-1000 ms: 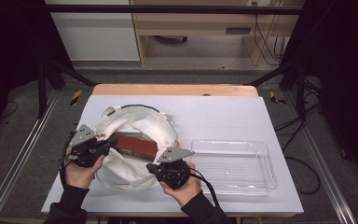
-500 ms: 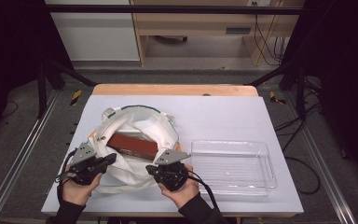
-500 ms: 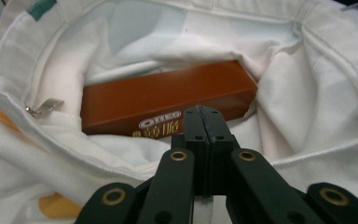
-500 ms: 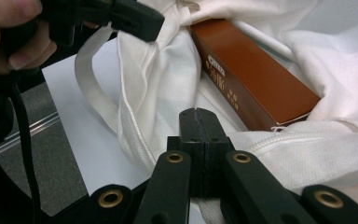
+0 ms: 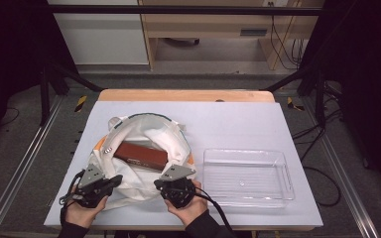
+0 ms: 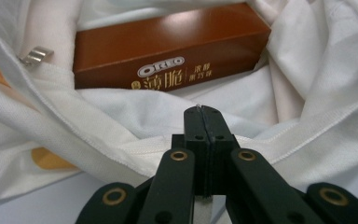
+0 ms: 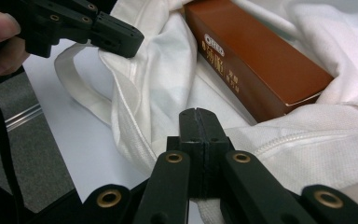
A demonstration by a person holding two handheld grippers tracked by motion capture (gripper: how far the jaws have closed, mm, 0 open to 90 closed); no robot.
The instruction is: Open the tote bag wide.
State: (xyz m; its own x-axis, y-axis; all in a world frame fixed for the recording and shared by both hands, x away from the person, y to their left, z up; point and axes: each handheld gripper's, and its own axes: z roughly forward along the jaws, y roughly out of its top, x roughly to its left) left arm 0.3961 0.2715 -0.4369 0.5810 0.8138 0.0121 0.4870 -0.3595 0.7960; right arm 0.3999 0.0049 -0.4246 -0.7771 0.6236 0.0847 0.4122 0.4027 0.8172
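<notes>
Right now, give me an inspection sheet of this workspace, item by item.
Surface: pale table, wooden strip along its far edge.
Job's things: white cloth bag lying open, brown Oreo box inside it.
Clutter: clear plastic tray, empty, right of the bag.
Tongs: left tongs and right tongs both shut, at the bag's near rim.
Cables: black cable trailing from the right tongs; more on the floor at right.
Surroundings: dark frame posts, grey floor.

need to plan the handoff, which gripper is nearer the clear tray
Right. The right gripper sits just left of the tray, at the bag's near edge. The left gripper is farther left, across the bag.
</notes>
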